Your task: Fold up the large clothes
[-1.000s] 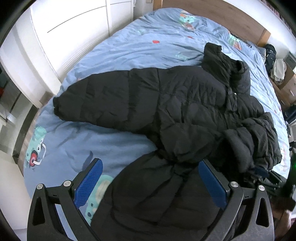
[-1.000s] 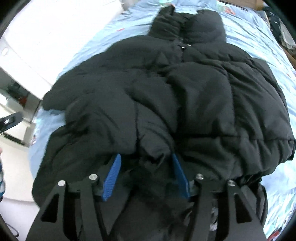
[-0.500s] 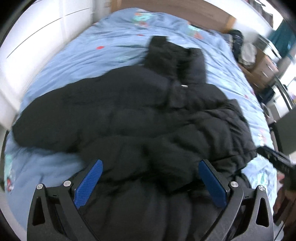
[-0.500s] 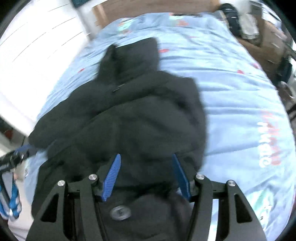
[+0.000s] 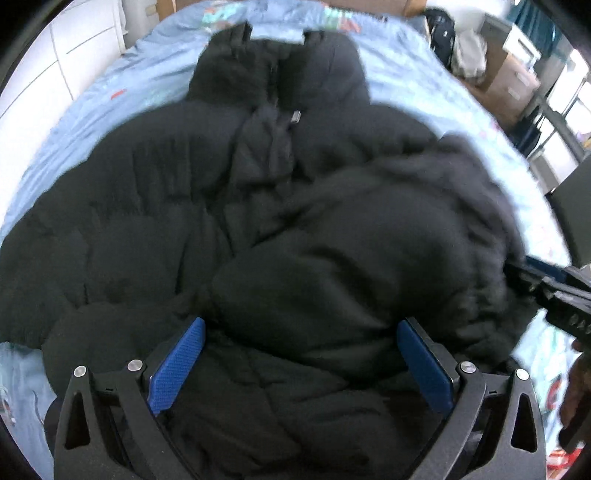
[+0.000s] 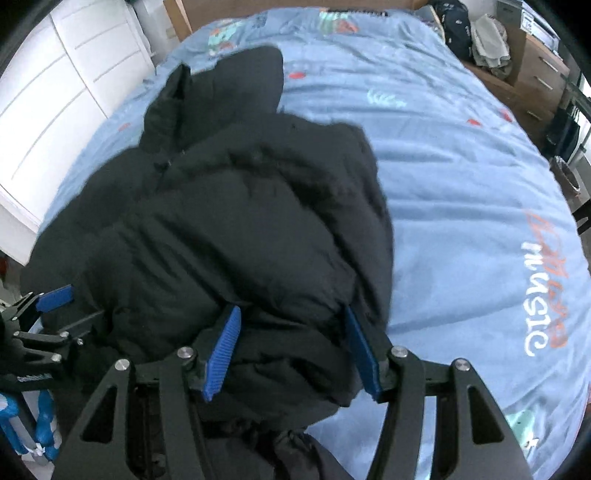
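A black puffer jacket (image 5: 258, 206) lies front up on the blue bed sheet (image 6: 461, 177), hood toward the headboard. Its right side is bunched and folded over the body (image 6: 258, 221). My left gripper (image 5: 301, 365) hovers low over the jacket's lower half, open wide, its blue pads clear of the fabric on both sides. My right gripper (image 6: 293, 354) is at the jacket's right lower edge, shut on a thick bunch of jacket fabric that bulges between its pads. It shows at the right edge of the left wrist view (image 5: 554, 295). The left gripper's blue pad (image 6: 55, 297) shows in the right wrist view.
White wardrobe doors (image 6: 55, 110) run along the bed's left side. A wooden headboard (image 6: 295, 7) is at the far end. A wooden drawer unit (image 6: 535, 66) with clothes and a dark bag (image 6: 454, 26) stands at the right. Bare sheet lies right of the jacket.
The left gripper swung right and sank from over the spread left sleeve to over the jacket's middle. The right gripper moved right with the fabric bunch, exposing more bare sheet.
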`<state>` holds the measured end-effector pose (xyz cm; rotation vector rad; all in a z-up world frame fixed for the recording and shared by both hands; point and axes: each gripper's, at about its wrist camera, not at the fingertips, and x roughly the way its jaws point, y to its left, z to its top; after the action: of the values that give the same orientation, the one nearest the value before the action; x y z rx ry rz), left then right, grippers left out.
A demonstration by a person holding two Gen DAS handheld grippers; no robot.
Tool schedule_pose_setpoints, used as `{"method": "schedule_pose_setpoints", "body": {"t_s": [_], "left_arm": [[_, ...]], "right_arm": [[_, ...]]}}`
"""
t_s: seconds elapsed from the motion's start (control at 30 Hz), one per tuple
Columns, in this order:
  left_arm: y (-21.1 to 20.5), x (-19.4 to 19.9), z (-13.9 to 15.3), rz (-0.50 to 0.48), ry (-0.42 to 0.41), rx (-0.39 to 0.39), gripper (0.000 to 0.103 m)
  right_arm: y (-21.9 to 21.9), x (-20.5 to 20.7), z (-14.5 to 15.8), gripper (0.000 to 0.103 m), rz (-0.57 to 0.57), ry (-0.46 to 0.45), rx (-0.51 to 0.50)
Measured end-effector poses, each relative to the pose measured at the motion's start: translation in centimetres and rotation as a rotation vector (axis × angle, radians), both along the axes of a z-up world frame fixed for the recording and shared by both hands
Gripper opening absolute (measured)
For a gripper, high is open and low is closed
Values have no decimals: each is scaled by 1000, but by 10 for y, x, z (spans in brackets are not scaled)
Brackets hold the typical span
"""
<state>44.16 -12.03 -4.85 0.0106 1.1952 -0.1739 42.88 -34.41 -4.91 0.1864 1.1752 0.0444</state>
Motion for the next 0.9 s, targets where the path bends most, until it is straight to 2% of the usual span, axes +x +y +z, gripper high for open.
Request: {"method": "schedule_pose_setpoints", "body": {"t_s": [0.13, 0.27, 0.37, 0.5, 0.6, 0.7, 0.8, 0.9], "left_arm": [[5, -4, -16, -22, 8, 21, 102], [8, -3, -15, -34, 24, 19, 102], [11, 0, 3, -15, 11, -2, 102], [14, 8, 28, 12, -32, -52, 102], [8, 19, 29, 14, -35, -68, 102], [-1, 22, 15, 17, -20, -60, 102], [4, 20, -5, 25, 10, -50, 102], [4, 16, -14, 11, 2, -22, 102]], "right_arm": [[5, 2, -27, 61, 15, 18, -15], [4, 7, -32, 62, 15, 47, -18], [4, 11, -15, 62, 18, 67, -23], [5, 16, 22, 62, 29, -11, -11], [6, 32, 32, 62, 29, -40, -23], [7, 45, 18, 62, 11, -20, -27], [11, 48, -13, 62, -6, 38, -28], [16, 47, -26, 63, -15, 42, -38]]}}
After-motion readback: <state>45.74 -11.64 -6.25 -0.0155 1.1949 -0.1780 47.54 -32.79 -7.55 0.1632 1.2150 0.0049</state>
